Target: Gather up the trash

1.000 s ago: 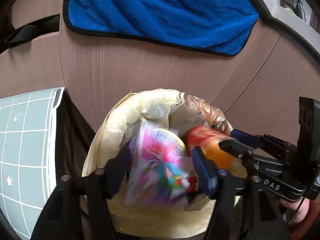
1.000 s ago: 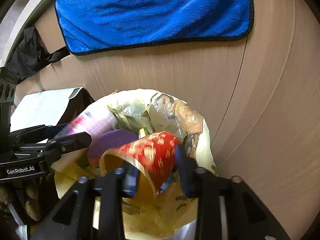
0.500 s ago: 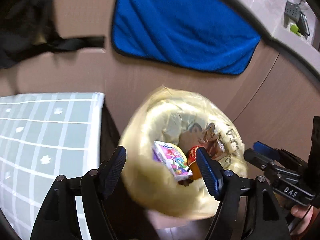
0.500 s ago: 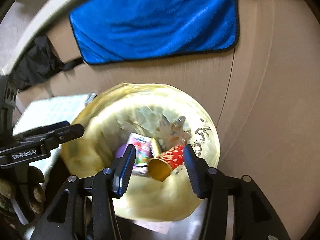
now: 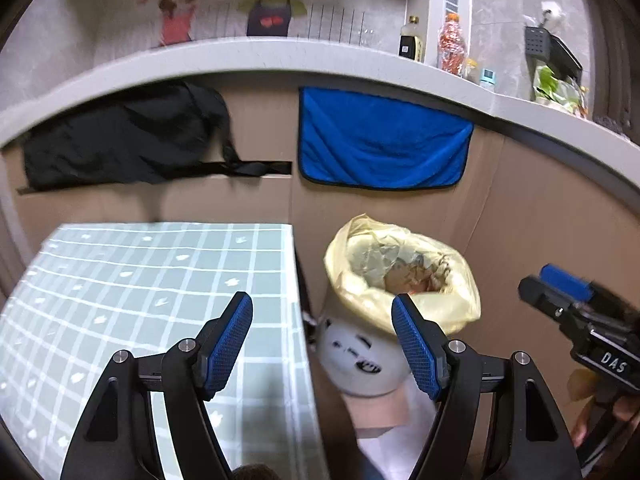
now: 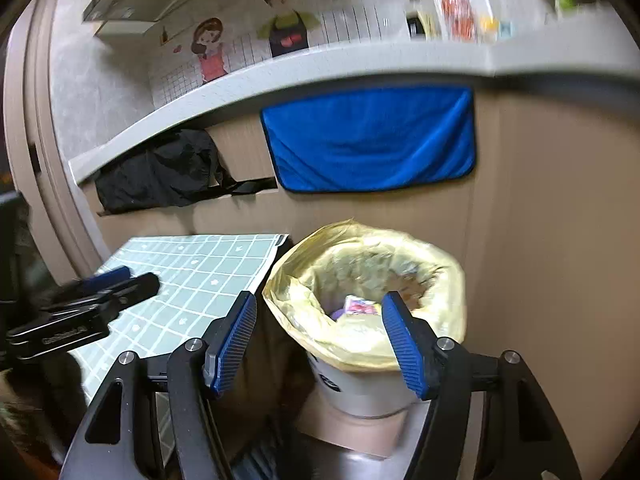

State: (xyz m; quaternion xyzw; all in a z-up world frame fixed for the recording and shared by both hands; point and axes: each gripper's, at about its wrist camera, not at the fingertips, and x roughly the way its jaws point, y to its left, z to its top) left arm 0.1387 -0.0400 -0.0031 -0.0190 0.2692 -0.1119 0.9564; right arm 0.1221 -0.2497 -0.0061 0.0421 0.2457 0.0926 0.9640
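**Yellow-lined bin loaded, both grippers empty**

Yellow bag (image 6: 362, 346) lines a white bin (image 5: 356, 364) with a face print, standing on the floor just right of the tabletop (image 5: 140, 300), against the brown panel wall (image 5: 540, 220). Bag rim is folded out over the bin's top edge

Trash sits inside the bag: right wrist view shows a pink-printed wrapper (image 6: 360, 305) and something purple (image 6: 339, 313) beside it, low in the opening. Left wrist view shows only crumpled brownish and reddish bits deep inside, too small to tell apart

Left gripper (image 5: 322, 350): fingers (image 5: 228, 344) wide apart, nothing between them. It hangs over the near right edge of the tabletop, bin just right of centre

Right gripper (image 6: 318, 346): fingers (image 6: 404, 344) have just been opening, now wide apart with nothing clamped. Bin mouth sits beyond them, framed between the two, no contact

Each gripper shows in the other's view: left one at far left over the tabletop in the right wrist view, right one at the right edge in the left wrist view, with a person's hand (image 5: 616, 416) on its handle

Tabletop carries a pale green checked cloth with small white stars. Blue towel (image 5: 380, 140) hangs on the far wall under a grey shelf (image 5: 280, 54), black bag (image 5: 120, 148) hangs left of it. Bottles (image 5: 450, 46) stand on the shelf to the right; cartoon wall stickers (image 5: 272, 4) above. Right wrist view is blurred along the top
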